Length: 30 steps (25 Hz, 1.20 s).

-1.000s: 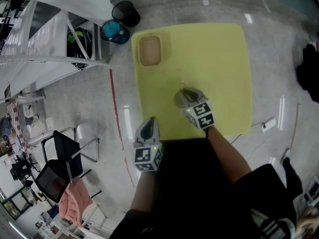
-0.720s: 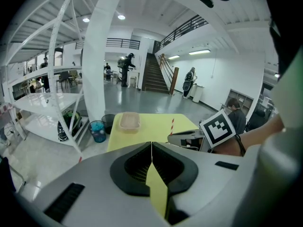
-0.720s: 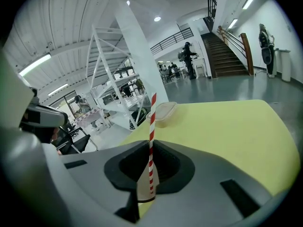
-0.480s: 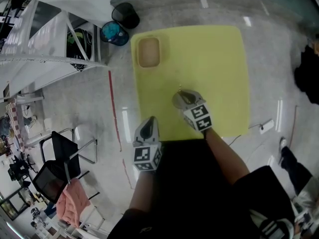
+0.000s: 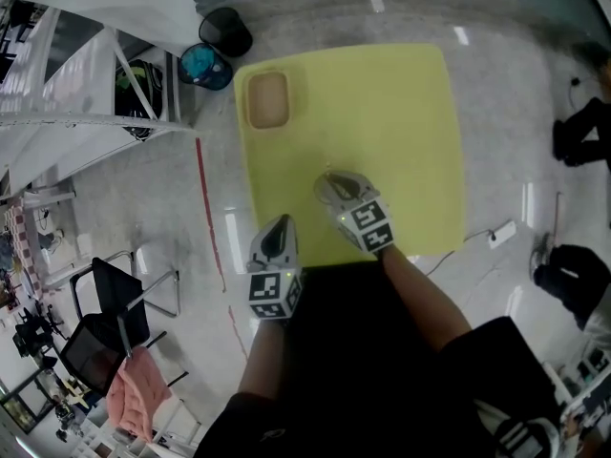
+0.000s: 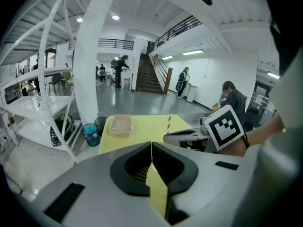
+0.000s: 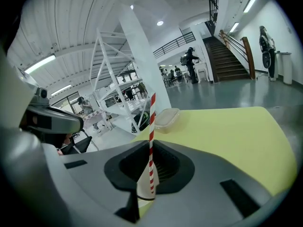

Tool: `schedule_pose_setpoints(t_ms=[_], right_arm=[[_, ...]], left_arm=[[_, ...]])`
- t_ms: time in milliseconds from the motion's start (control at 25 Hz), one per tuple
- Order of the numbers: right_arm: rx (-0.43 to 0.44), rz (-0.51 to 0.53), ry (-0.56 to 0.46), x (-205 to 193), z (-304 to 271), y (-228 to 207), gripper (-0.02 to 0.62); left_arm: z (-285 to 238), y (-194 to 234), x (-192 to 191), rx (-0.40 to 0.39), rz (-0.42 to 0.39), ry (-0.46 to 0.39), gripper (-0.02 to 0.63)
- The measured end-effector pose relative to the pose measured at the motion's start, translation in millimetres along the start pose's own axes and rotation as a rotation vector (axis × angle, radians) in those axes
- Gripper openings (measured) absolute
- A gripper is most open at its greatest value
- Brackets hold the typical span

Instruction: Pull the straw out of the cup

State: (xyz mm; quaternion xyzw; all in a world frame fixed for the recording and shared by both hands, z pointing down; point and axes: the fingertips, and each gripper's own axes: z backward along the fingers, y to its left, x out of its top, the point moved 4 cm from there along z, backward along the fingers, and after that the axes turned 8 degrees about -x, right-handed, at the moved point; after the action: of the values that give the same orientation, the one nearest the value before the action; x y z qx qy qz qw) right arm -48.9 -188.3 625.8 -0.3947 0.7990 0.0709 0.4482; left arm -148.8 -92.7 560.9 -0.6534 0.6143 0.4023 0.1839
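The yellow tabletop (image 5: 401, 113) carries a shallow plastic box (image 5: 267, 100) at its far left corner. The left hand-held gripper (image 5: 275, 229) hangs at the near edge, jaws together on nothing. The right hand-held gripper (image 5: 327, 181) is clamped on the upright red-and-white straw (image 7: 152, 126), above the tabletop's near middle. A pale shape below its jaws is probably the cup (image 7: 143, 183), poorly seen. The pull looks under way; next comes a straight upward lift.
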Motion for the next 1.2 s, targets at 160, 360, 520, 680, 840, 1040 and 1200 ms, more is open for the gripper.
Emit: schedule_pose_setpoints(t_ms=[160, 360, 520, 680, 840, 1040, 1200], right_arm=[[-0.004, 0.026, -0.016, 4, 10, 1, 0.037], [-0.018, 0.028, -0.049, 15, 27, -4, 0.037], [-0.022, 0.029, -0.085, 27, 42, -7, 0.037], [-0.018, 0.032, -0.113, 36, 56, -6, 0.037], [-0.002, 0.061, -0.137, 39, 65, -2, 0.037], [0.035, 0.095, -0.177, 51, 78, 8, 0.037], [0.057, 0.144, -0.22, 72, 97, 24, 0.037]], left_arm=[[-7, -6, 3, -0.02, -0.008, -0.003, 0.046], [-16, -12, 9, -0.041, -0.019, -0.008, 0.045], [-20, -15, 16, -0.049, -0.031, -0.02, 0.045], [-22, -21, 21, -0.05, -0.048, -0.026, 0.046], [-21, -28, 27, -0.038, -0.055, -0.048, 0.046], [-10, -36, 34, 0.012, -0.05, -0.084, 0.046], [3, -41, 35, 0.034, -0.048, -0.111, 0.044]])
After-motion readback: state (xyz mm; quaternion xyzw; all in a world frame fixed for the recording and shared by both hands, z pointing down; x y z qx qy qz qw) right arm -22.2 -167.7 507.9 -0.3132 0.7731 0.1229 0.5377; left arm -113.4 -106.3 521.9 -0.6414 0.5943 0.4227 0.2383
